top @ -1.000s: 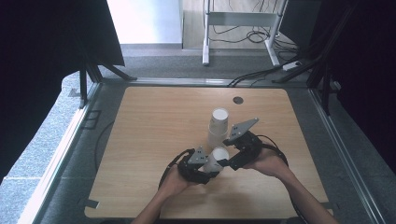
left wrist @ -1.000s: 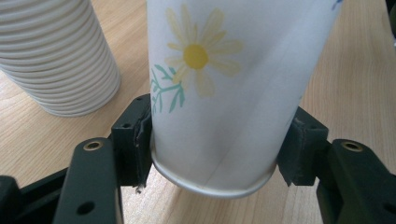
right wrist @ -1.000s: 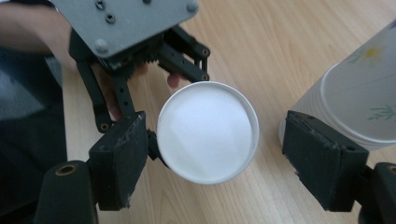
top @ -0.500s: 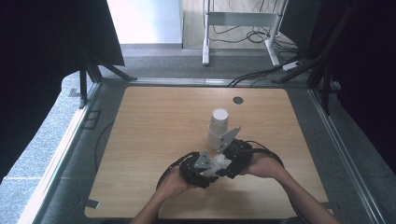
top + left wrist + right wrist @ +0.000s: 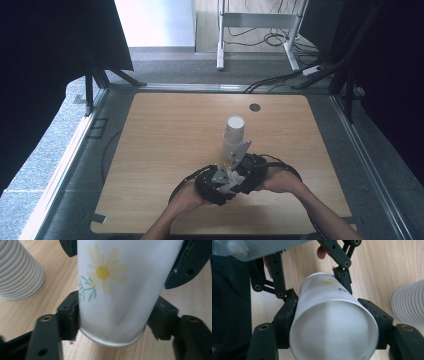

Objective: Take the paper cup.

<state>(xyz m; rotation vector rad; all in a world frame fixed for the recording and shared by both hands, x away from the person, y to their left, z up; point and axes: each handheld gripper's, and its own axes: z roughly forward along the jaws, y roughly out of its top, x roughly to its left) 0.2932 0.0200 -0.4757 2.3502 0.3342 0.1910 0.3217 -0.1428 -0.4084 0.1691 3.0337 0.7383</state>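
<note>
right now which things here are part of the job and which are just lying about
In the job:
- paper cup with a daisy print, between both grippers
- right gripper, shut on the cup's base end
- left gripper, jaws just eased wider, pads at the cup's rim end
- stack of white cups, beside them

Lying about:
- table
- dark round grommet

Daylight enters from the top, glaring on the floor [image 5: 155,22]. Side margins are dark. Gripper views blur at close range.

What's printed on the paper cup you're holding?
A yellow-centred daisy with green leaves on the white paper cup, clearest in the left gripper view.
</note>
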